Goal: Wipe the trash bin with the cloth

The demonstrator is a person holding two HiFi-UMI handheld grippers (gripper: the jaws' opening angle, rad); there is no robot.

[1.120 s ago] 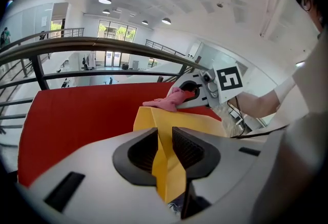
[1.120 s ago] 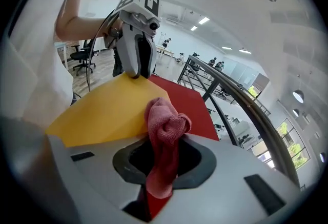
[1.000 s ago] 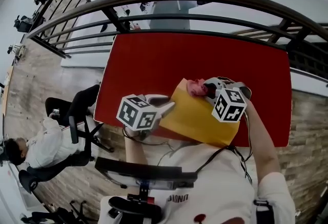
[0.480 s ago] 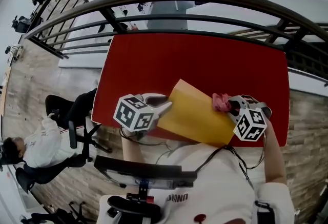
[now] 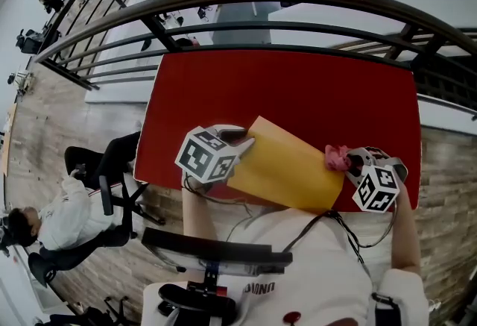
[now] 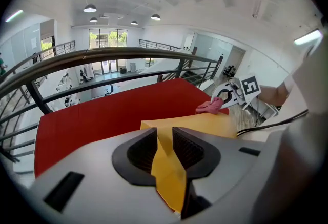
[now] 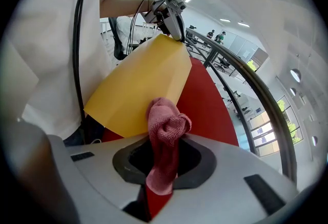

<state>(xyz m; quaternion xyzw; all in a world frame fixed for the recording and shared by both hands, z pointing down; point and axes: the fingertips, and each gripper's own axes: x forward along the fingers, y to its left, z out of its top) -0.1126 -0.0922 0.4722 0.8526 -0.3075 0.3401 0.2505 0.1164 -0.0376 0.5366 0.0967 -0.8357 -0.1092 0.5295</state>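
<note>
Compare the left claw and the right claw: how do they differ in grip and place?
The left claw is shut on an edge of the yellow trash bin; the right claw is shut on the pink cloth. The left claw grips a stiff flat wall, the right claw a soft bunched wad. The left claw is at the bin's left end, the right claw at its right end. Each carries a marker cube.

Your left gripper [image 5: 244,139] pinches the bin [image 5: 291,168] edge, right gripper [image 5: 349,163] clamps the cloth [image 5: 336,158], both angled down.
</note>
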